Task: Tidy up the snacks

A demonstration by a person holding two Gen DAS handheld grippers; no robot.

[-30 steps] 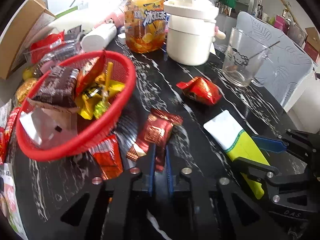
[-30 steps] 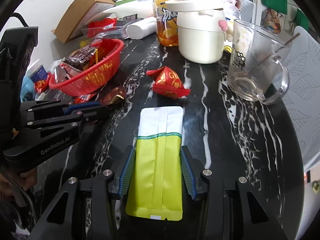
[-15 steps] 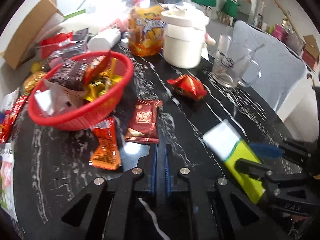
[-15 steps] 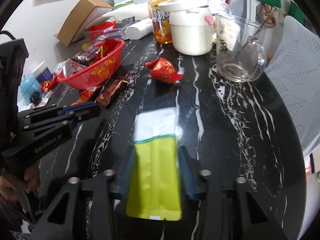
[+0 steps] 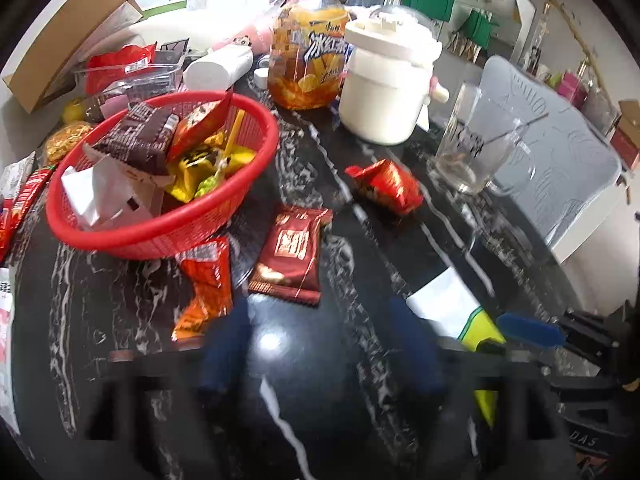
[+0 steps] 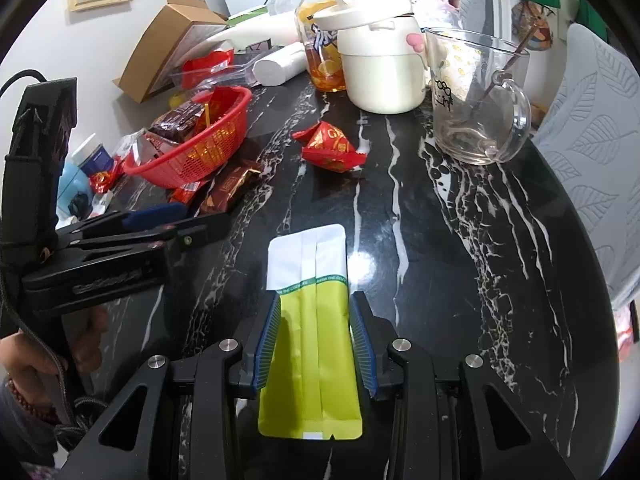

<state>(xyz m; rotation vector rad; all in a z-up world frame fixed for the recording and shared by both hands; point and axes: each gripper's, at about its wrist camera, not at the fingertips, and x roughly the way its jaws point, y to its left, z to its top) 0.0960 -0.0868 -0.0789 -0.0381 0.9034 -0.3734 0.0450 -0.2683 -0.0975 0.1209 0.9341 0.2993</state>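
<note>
Gripping the green-and-white pouch [image 6: 310, 332] by its long edges, the right gripper [image 6: 314, 340] keeps it flat and just above the desk [image 6: 460, 260], well short of the red basket [image 6: 192, 148], probably so it can be carried there level. The left gripper [image 5: 320, 364] is smeared by motion blur; its blue fingers [image 5: 224, 344] appear spread apart with nothing between them, just short of the dark red wrapper [image 5: 292, 252] lying beside the basket, with an orange packet [image 5: 208, 280] next to it. A red snack bag [image 6: 330, 146] lies apart from the basket, toward the glass mug [image 6: 476, 100], likely awaiting collection.
</note>
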